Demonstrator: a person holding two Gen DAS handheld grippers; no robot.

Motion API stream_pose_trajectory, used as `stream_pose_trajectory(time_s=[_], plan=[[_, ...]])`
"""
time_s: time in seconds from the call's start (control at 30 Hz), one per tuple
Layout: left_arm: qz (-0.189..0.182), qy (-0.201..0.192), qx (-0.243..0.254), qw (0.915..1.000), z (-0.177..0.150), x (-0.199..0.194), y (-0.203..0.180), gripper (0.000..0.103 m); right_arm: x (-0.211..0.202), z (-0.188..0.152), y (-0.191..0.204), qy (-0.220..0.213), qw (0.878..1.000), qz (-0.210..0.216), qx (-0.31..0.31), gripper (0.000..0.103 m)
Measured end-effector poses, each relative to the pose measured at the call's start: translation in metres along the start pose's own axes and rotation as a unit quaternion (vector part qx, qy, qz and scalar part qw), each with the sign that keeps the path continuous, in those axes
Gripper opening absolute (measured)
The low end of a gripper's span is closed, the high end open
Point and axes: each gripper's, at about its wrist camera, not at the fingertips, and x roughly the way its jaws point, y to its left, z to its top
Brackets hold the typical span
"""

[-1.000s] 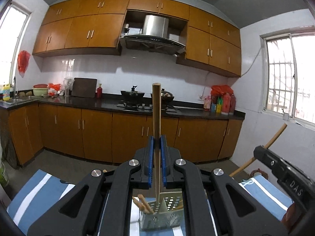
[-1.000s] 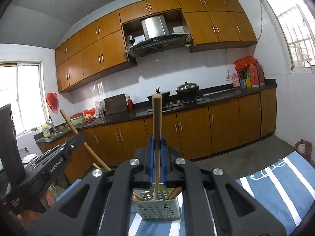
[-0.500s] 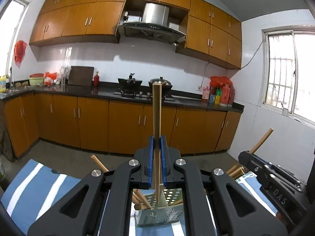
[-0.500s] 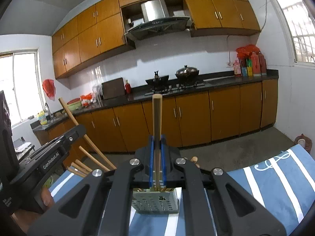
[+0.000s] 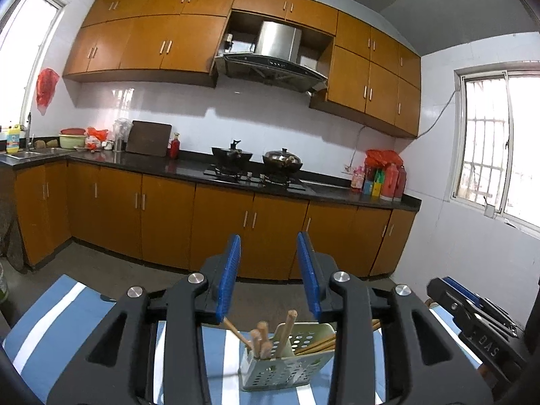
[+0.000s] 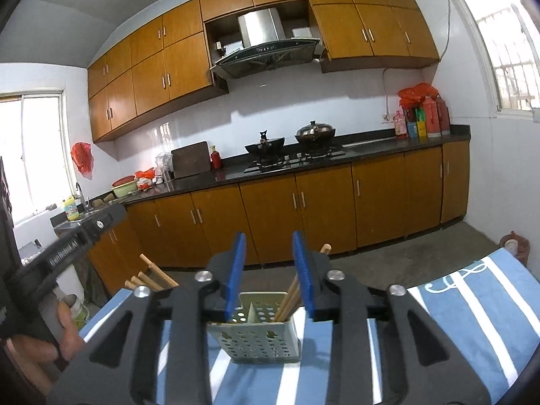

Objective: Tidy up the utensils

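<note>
A pale green perforated utensil holder (image 5: pixel 287 361) stands on the blue and white striped cloth (image 5: pixel 50 330); it also shows in the right wrist view (image 6: pixel 256 334). Several wooden chopsticks (image 5: pixel 266 337) stand in it, some leaning out (image 6: pixel 290 293). My left gripper (image 5: pixel 269 273) is open and empty, above and just before the holder. My right gripper (image 6: pixel 269 270) is open and empty, above the holder from the other side. Each gripper shows at the edge of the other's view: the right one (image 5: pixel 472 320), the left one (image 6: pixel 64 249).
The striped cloth (image 6: pixel 472 303) covers the table under the holder. Beyond the table are the grey floor, wooden kitchen cabinets (image 5: pixel 219 222) and a black counter with a stove and two pots (image 5: pixel 256 160). A small pot (image 6: pixel 513 243) sits on the floor at right.
Both grippers were shut on upright wooden chopsticks. Now both jaws stand open and empty, and the chopsticks are in the holder.
</note>
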Motion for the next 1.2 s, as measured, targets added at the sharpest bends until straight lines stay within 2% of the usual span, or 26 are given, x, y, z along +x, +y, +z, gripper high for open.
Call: stream_pose_trajectory(time_s=[0.07, 0.13, 0.2, 0.23, 0.3, 0.37, 0.6, 0.87, 1.03, 1.2], plan=[[0.004, -0.002, 0.001, 1.0, -0.001, -0.012, 0.005, 0.041, -0.011, -0.003, 0.0, -0.004, 1.0, -0.004, -0.006, 0.046], [0.013, -0.001, 0.007, 0.9999, -0.005, -0.027, 0.011, 0.052, -0.028, -0.009, 0.001, -0.01, 1.0, -0.007, -0.012, 0.056], [0.023, 0.0, 0.017, 0.9996, -0.009, -0.039, 0.016, 0.065, -0.045, -0.014, 0.002, -0.016, 1.0, -0.009, -0.015, 0.071], [0.027, 0.002, 0.021, 0.9994, -0.012, -0.046, 0.019, 0.069, -0.053, -0.017, 0.003, -0.019, 1.0, -0.008, -0.017, 0.076], [0.031, 0.007, 0.027, 0.9991, -0.019, -0.06, 0.024, 0.09, -0.07, -0.023, 0.005, -0.026, 0.999, -0.011, -0.021, 0.095], [0.034, 0.009, 0.032, 0.9989, -0.026, -0.076, 0.03, 0.1, -0.089, -0.029, 0.01, -0.039, 0.999, -0.015, -0.03, 0.099], [0.041, 0.027, 0.045, 0.9978, -0.053, -0.129, 0.038, 0.101, -0.146, -0.057, 0.029, -0.061, 0.993, -0.047, -0.089, 0.099], [0.06, 0.025, 0.072, 0.9952, -0.103, -0.184, 0.032, 0.101, -0.181, -0.109, 0.03, -0.013, 0.997, -0.032, -0.066, 0.099], [0.074, 0.033, 0.096, 0.9921, -0.133, -0.197, 0.025, 0.101, -0.192, -0.144, 0.028, 0.015, 0.998, -0.04, -0.052, 0.099], [0.074, 0.046, 0.095, 0.9917, -0.157, -0.205, 0.026, 0.101, -0.199, -0.171, 0.029, 0.033, 0.996, -0.051, -0.059, 0.099]])
